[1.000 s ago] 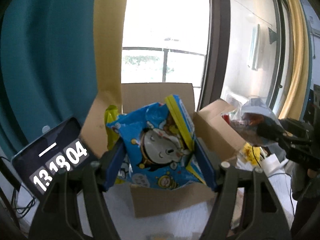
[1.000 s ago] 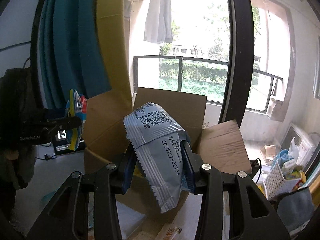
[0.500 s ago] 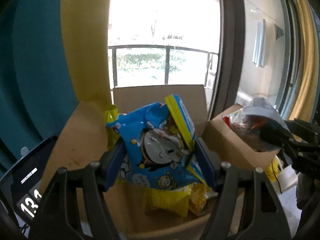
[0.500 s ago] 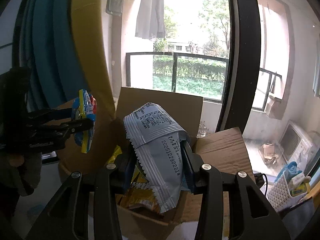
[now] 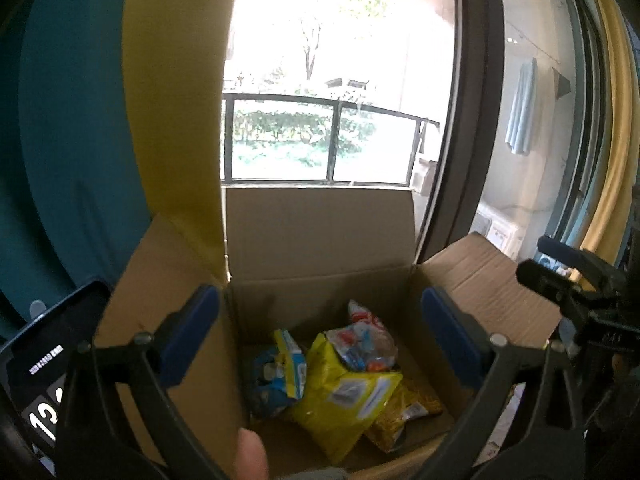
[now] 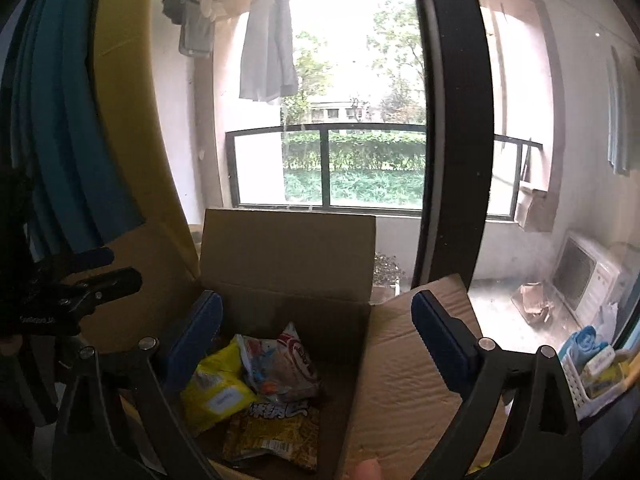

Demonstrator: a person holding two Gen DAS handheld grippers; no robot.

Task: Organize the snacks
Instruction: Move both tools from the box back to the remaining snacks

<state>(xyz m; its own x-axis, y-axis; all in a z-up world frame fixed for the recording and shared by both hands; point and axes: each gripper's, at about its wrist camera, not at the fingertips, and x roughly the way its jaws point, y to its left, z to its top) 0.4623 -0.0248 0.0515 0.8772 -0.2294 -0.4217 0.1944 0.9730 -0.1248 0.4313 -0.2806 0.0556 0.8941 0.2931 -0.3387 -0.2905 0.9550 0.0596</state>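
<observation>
An open cardboard box (image 5: 320,236) (image 6: 288,252) stands by the window. Inside lie a blue snack bag (image 5: 276,376), a yellow bag (image 5: 344,404) (image 6: 212,392), a clear red-and-white bag (image 5: 364,344) (image 6: 280,364) and a dark yellow noodle pack (image 5: 404,412) (image 6: 272,432). My left gripper (image 5: 320,332) is open and empty above the box. My right gripper (image 6: 316,332) is open and empty above the box too. Each gripper shows at the edge of the other's view.
The box flaps (image 5: 480,280) (image 6: 416,380) stand out to the sides. A phone with a clock display (image 5: 36,392) leans at the left. A white basket of items (image 6: 596,372) sits at the right. Glass door frame (image 6: 444,120) and curtains are behind.
Both grippers moved over the box and opened. The blue bag and the silver-backed bag dropped from the fingers into the box.
</observation>
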